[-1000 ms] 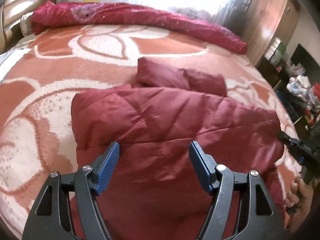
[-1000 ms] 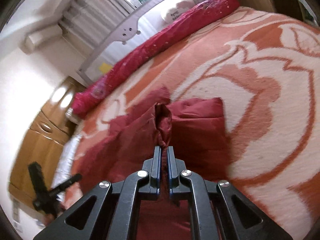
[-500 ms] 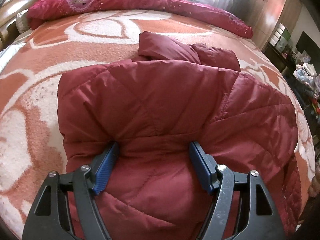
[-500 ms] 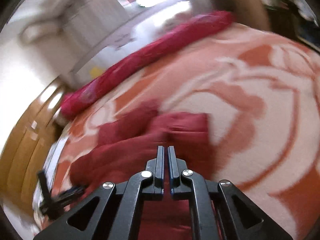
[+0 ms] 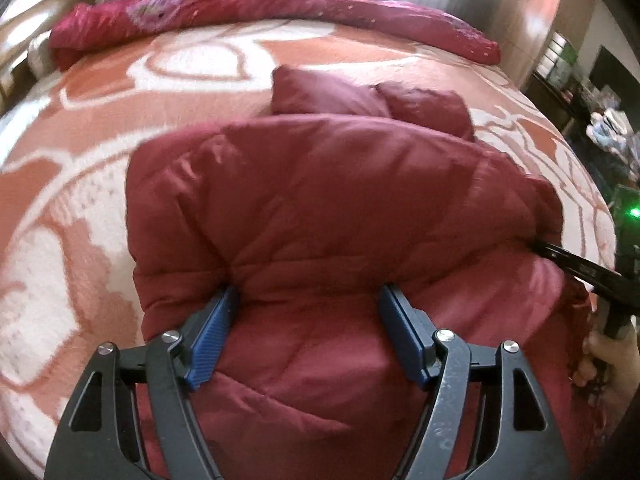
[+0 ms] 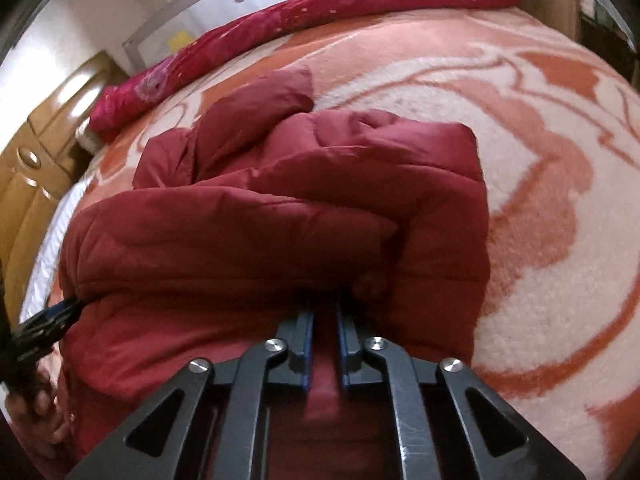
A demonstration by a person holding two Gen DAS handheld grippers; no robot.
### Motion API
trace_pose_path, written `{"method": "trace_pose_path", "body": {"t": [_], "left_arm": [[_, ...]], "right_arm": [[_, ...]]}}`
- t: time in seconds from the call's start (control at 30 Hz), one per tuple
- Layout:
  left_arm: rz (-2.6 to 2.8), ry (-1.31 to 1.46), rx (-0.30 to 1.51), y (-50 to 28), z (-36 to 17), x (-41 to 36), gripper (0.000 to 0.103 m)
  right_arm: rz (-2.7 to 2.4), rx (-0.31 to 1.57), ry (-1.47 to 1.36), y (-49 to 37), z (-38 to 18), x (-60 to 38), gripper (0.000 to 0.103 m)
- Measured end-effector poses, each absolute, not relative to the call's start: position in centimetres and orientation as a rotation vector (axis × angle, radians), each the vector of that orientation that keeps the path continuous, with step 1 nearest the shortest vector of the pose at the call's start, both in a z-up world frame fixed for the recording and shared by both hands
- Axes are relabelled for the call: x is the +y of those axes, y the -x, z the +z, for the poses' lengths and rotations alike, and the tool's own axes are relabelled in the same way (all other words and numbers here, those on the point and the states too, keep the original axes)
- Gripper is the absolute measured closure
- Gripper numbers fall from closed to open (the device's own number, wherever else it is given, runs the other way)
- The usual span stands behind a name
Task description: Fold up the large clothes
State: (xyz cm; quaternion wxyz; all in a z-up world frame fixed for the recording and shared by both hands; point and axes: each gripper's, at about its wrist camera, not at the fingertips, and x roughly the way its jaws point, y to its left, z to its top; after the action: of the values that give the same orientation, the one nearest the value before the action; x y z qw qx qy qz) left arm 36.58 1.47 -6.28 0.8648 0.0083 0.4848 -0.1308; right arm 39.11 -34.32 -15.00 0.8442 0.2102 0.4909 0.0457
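The jacket (image 5: pixel 328 208), a dark red quilted one, lies on the bed (image 5: pixel 100 128), and its near half is now doubled over the far half. A second ago that layer was still low and flat near the edge; it has since been carried up and forward, so the folded edge sits across the middle of the jacket, with a sleeve or hood part (image 5: pixel 360 96) poking out beyond it.

The left gripper (image 5: pixel 310 312) has its fingers well apart, a thick bunch of the folded layer bulging between them. The blue pads (image 5: pixel 212 332) touch the fabric at both sides, so this reads as a wide grip rather than empty fingers, though how firmly it holds I cannot tell.

The right gripper (image 6: pixel 324 320) has its fingers close together, clamped on a thin ridge of jacket that runs between them. It has come down toward the bed over the last half second, laying its corner on the far half. In the left view it shows at the jacket's right edge (image 5: pixel 576 268), tucked under the folded layer.

Judging from this, the fold is all but placed: both corners are near resting, and release looks like the likely next step.
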Motion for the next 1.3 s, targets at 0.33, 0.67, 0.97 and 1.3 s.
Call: {"method": "trace_pose_path", "body": {"t": [0.33,0.67,0.97,1.3], "left_arm": [[-0.241,-0.032,1.08,-38.5,-9.1,2.4,0.028],[-0.246,-0.019,1.071,-38.1,-9.2,2.8,0.027],[-0.223,-0.045,1.053,-37.7,-9.5,2.7,0.025],[-0.211,-0.082,1.059,-36.9,-9.1,3.1,0.024]], "right_arm": [[0.075,1.03,-0.475,-38.4,-14.9,-34.7,0.103],[0.132,0.936,-0.289,-37.7,-8.4,-29.9,0.062],[0.097,1.047,-0.234,-39.2,-14.3,-29.9,0.061],[0.109,1.036,-0.253,-38.7,-14.4,-30.2,0.06]]}}
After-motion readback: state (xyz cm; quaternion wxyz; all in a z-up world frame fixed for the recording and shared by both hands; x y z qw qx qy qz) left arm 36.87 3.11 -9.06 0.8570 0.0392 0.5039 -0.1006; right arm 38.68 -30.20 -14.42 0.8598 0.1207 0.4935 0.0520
